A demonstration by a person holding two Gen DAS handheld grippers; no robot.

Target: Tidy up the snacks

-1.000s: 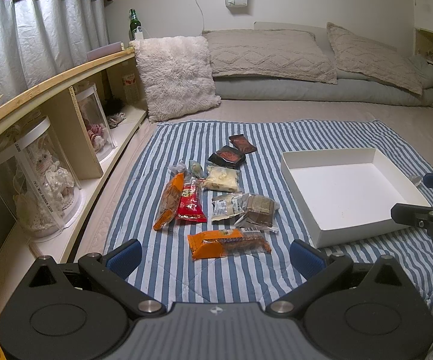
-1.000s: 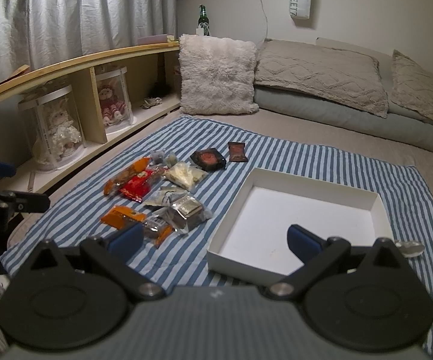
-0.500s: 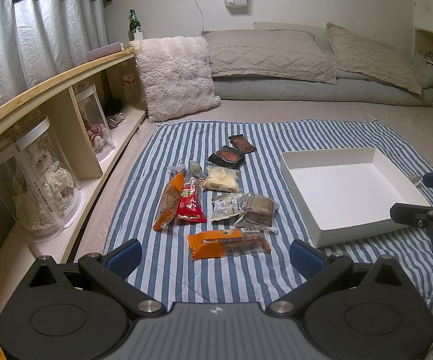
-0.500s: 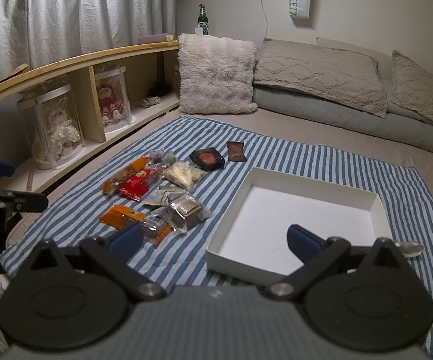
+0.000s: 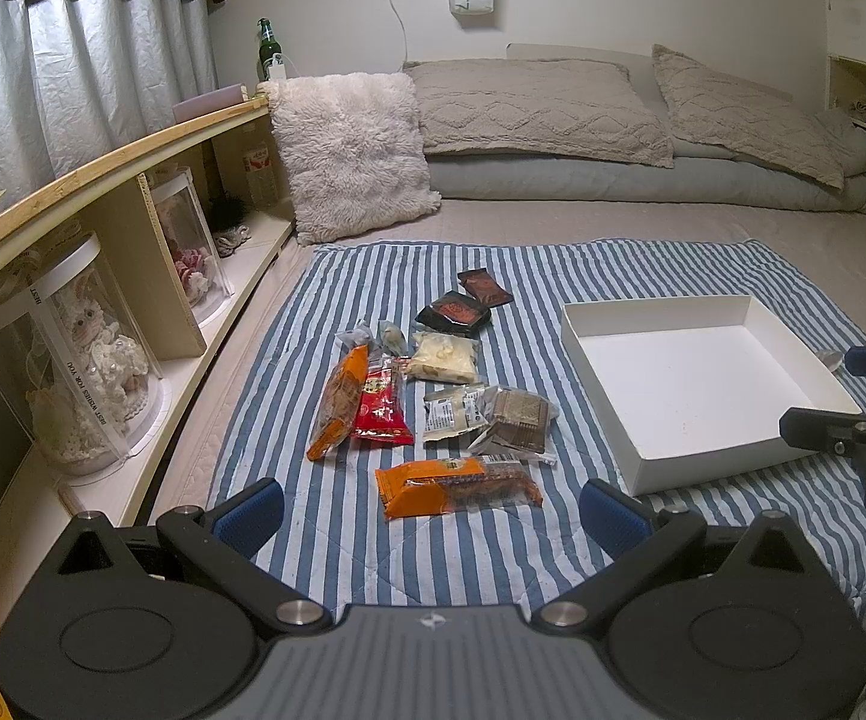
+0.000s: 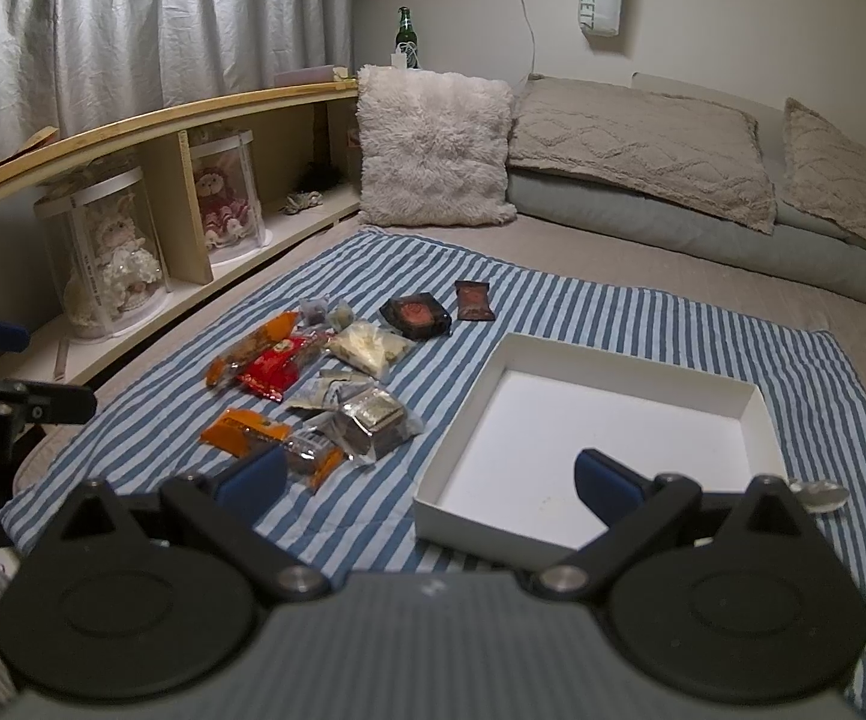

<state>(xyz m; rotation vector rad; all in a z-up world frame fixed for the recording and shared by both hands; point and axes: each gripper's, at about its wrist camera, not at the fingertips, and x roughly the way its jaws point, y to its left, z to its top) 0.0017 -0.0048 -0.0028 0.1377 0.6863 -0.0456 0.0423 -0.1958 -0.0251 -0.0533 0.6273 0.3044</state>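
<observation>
Several snack packets lie on a blue-striped cloth (image 5: 336,540): an orange packet (image 5: 454,485) nearest, a clear-wrapped brown biscuit pack (image 5: 517,420), a red packet (image 5: 381,408), a long orange pack (image 5: 339,399), a pale yellow pack (image 5: 442,357) and two dark packets (image 5: 454,312). An empty white box (image 5: 697,384) sits to their right. My left gripper (image 5: 429,513) hovers open in front of the orange packet. In the right wrist view my right gripper (image 6: 429,471) hangs open over the near edge of the white box (image 6: 601,420), holding nothing; the snacks (image 6: 372,414) lie to its left.
A wooden shelf (image 5: 102,150) with clear doll cases (image 5: 84,360) runs along the left. A fluffy cushion (image 5: 354,150) and grey pillows (image 5: 541,102) lie at the back. A green bottle (image 5: 264,51) stands on the shelf. A metal spoon (image 6: 823,495) rests right of the box.
</observation>
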